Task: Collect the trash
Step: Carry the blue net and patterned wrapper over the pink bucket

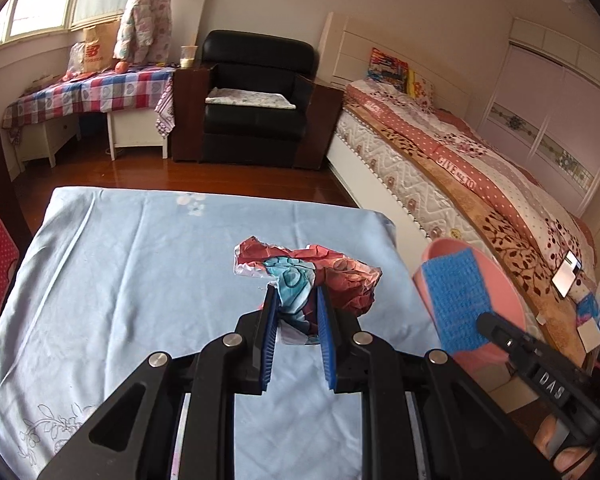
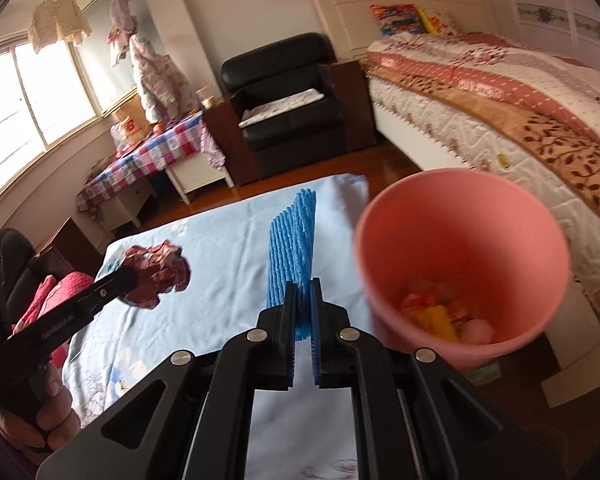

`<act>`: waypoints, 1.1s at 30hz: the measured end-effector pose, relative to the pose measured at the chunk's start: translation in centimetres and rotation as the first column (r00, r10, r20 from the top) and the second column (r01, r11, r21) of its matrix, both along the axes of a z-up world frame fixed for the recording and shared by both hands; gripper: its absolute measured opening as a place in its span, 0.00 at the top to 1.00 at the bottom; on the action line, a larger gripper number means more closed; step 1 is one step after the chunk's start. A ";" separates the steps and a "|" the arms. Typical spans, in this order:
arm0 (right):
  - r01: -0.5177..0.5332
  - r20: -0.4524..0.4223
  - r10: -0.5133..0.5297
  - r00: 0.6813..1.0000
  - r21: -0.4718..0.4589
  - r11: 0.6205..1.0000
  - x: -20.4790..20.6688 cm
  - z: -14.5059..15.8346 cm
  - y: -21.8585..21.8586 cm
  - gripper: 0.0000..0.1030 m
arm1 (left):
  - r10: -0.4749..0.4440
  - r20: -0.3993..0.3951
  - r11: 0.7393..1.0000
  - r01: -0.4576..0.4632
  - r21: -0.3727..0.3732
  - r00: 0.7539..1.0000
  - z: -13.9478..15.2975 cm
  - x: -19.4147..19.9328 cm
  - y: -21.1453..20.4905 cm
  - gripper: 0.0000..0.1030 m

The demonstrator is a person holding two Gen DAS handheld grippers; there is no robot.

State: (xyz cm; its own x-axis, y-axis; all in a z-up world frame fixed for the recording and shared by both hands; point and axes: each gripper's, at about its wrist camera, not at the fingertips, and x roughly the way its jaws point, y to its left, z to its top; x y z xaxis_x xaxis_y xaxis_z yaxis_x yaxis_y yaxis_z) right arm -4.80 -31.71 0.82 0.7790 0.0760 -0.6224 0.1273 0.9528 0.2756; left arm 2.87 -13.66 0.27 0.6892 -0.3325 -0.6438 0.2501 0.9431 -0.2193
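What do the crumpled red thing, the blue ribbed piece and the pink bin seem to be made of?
Crumpled red wad: likely printed paper or thin wrapper, with sharp creases and a white underside.
Blue ribbed piece: probably soft foam or sponge cloth; matte, ridged, and it stands up from the grip.
Pink bin: looks like smooth moulded plastic with an even rim and a slight sheen.

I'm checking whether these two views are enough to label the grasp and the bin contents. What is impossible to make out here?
- Left wrist view: the crumpled paper's underside; the left gripper fingers cover it.
- Left wrist view: the pink bin's inside; the blue cloth blocks it.
- Right wrist view: items in the bin are blurred; only yellow and pale shapes show.
- Right wrist view: the cloth's lower end is hidden between the right gripper fingers.
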 end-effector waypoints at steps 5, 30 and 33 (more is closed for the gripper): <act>0.100 0.032 -0.099 0.995 -0.024 0.995 -1.8 0.7 -4.3 0.94 | -0.044 0.012 0.999 0.044 0.012 0.999 0.8 -0.9 -2.6 0.82; 0.313 0.049 -0.311 0.949 -0.021 0.950 -4.2 -0.4 -13.9 0.94 | -0.259 0.047 0.963 0.254 0.085 0.965 1.6 -2.0 -15.0 0.82; 0.315 0.042 -0.314 0.948 -0.018 0.949 -4.3 -0.8 -14.2 0.94 | -0.281 0.040 0.957 0.276 0.092 0.959 1.3 -2.0 -16.3 0.82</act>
State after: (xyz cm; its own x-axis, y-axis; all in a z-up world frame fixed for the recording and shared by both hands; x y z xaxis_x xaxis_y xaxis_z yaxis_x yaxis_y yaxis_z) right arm -9.05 -45.86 0.03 0.7838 -0.1914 -0.5908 0.4117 0.8724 0.2635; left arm 0.83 -29.94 1.60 0.6104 -0.4620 -0.6434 0.5147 0.8488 -0.1211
